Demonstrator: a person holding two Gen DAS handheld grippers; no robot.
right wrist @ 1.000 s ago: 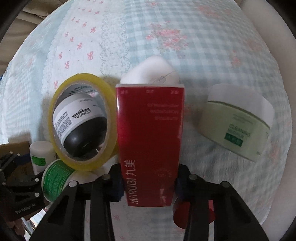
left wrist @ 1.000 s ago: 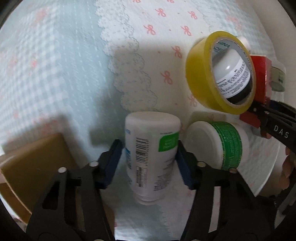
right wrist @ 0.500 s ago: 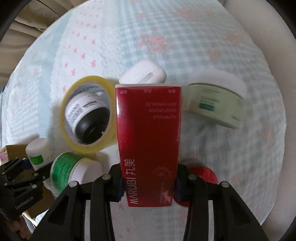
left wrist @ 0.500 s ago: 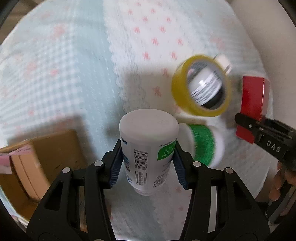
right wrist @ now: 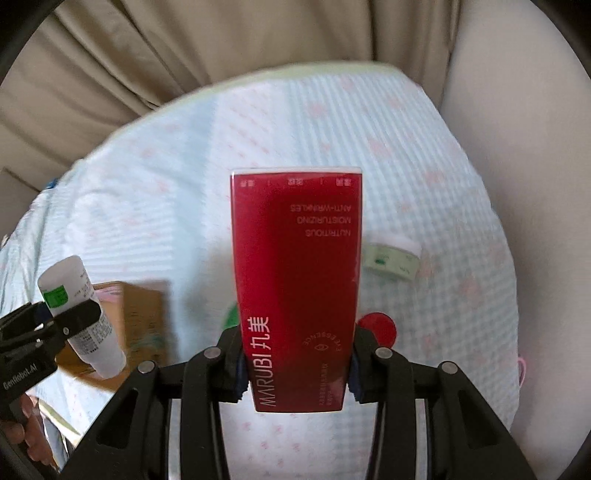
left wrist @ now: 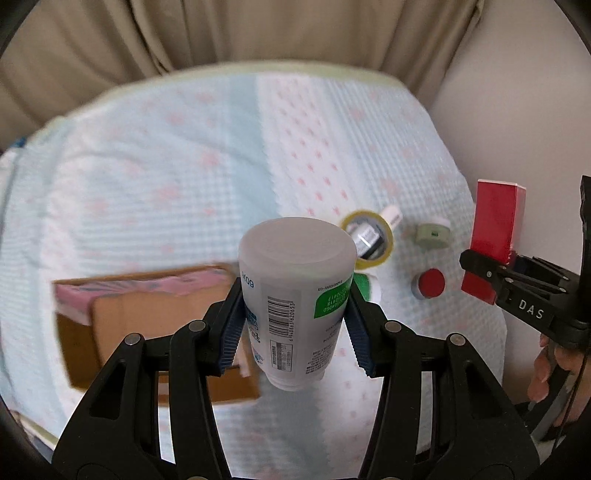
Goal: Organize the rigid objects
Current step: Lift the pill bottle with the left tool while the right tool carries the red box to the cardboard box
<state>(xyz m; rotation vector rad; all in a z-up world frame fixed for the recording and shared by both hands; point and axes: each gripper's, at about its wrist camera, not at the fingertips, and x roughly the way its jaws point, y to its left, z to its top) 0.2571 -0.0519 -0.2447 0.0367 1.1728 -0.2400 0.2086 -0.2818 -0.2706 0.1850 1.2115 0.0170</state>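
My left gripper (left wrist: 295, 328) is shut on a white bottle (left wrist: 295, 295) with a green label, held high above the bed; it also shows in the right wrist view (right wrist: 79, 314). My right gripper (right wrist: 295, 363) is shut on a red MARUBI box (right wrist: 297, 288), also lifted, which shows in the left wrist view (left wrist: 493, 242). On the quilt below lie a yellow tape roll (left wrist: 367, 238) around a black-and-white jar, a pale green jar (left wrist: 432, 236), a red-lidded jar (left wrist: 428, 282) and a green-labelled tub (left wrist: 364, 286), partly hidden.
An open cardboard box (left wrist: 147, 325) with pink contents sits on the bed at the left, below the bottle. The light blue quilt (left wrist: 166, 166) covers the bed. Beige curtains (left wrist: 258, 33) hang behind; a cream wall is on the right.
Both grippers have risen well above the bed with their objects still held. The items on the quilt now look small and far. The cardboard box has come further into view.
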